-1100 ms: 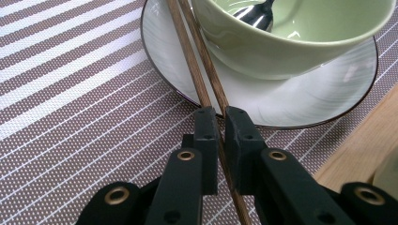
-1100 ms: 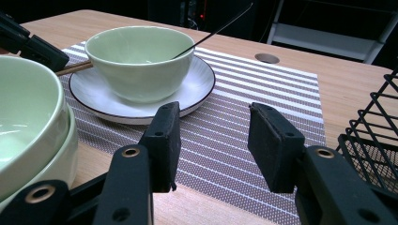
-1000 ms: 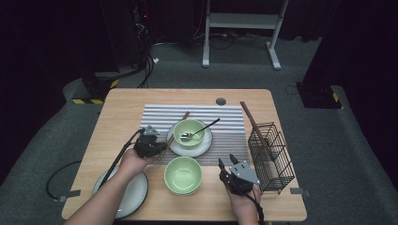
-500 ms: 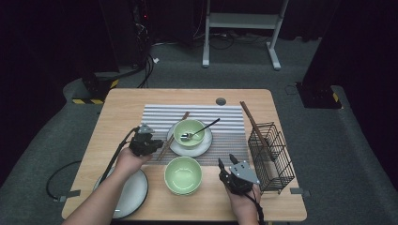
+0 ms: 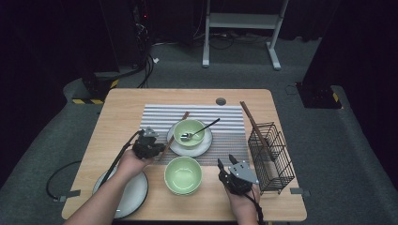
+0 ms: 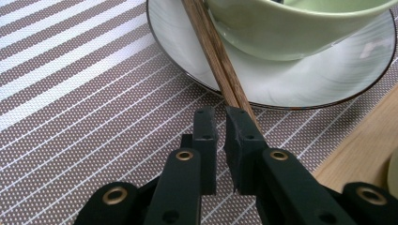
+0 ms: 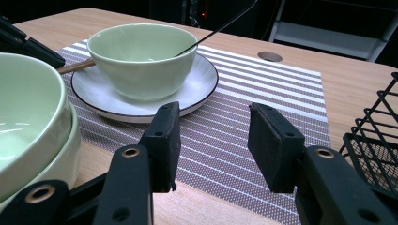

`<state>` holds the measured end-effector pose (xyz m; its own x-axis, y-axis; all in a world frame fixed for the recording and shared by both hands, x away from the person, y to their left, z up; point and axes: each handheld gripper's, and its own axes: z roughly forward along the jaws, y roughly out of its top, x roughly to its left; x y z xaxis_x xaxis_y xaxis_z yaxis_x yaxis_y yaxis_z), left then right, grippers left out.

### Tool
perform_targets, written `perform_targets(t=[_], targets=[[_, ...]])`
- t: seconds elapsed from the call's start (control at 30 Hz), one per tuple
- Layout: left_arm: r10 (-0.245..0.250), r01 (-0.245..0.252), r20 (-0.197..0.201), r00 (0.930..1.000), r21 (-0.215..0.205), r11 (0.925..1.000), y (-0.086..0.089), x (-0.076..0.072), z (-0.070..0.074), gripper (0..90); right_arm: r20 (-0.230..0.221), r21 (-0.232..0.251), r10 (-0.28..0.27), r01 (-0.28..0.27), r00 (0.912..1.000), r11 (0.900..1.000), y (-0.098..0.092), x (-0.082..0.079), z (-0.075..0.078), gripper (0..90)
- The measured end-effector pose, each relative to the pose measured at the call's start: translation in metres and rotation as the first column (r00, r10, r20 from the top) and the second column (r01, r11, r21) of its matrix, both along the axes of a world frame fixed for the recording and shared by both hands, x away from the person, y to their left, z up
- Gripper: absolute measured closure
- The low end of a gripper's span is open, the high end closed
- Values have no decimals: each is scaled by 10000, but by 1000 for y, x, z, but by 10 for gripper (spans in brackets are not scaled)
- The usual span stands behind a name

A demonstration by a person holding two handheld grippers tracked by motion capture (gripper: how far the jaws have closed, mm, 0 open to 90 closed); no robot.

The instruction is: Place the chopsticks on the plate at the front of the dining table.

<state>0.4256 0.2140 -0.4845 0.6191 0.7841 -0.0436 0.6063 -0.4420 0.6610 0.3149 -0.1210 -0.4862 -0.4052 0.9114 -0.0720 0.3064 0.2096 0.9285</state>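
Left gripper view: left gripper (image 6: 220, 124) clenches brown wooden chopsticks (image 6: 211, 47) by their low end, propped on the white plate (image 6: 300, 79); right gripper (image 7: 213, 136) idles released.

Brown wooden chopsticks (image 6: 213, 44) seen against a white plate (image 6: 300, 77) with a thin dark rim; pale green bowl (image 6: 291, 23) on that plate. Placemat (image 6: 80, 93) under the plate striped brown and white, finely dotted. Table (image 5: 126, 105) light wood. Black wire basket (image 5: 271, 157) right of the plate. Gripper jaws black with brass rivets
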Motion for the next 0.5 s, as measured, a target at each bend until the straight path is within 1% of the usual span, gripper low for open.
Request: perform_targets(t=[0.3, 0.4, 0.5], targets=[[-112, 112, -77, 9999, -44, 9999, -5, -2, -1, 822, -57, 8, 29, -29, 10000, 10000, 1, 0, -1, 541], [-177, 177, -71, 9998, -43, 9998, -7, -3, -1, 822, -10, 4, 37, -37, 10000, 10000, 0, 0, -1, 541], [-290, 290, -69, 9996, 29, 9996, -9, -4, -2, 822, -20, 12, 34, -34, 10000, 10000, 0, 0, -1, 541]])
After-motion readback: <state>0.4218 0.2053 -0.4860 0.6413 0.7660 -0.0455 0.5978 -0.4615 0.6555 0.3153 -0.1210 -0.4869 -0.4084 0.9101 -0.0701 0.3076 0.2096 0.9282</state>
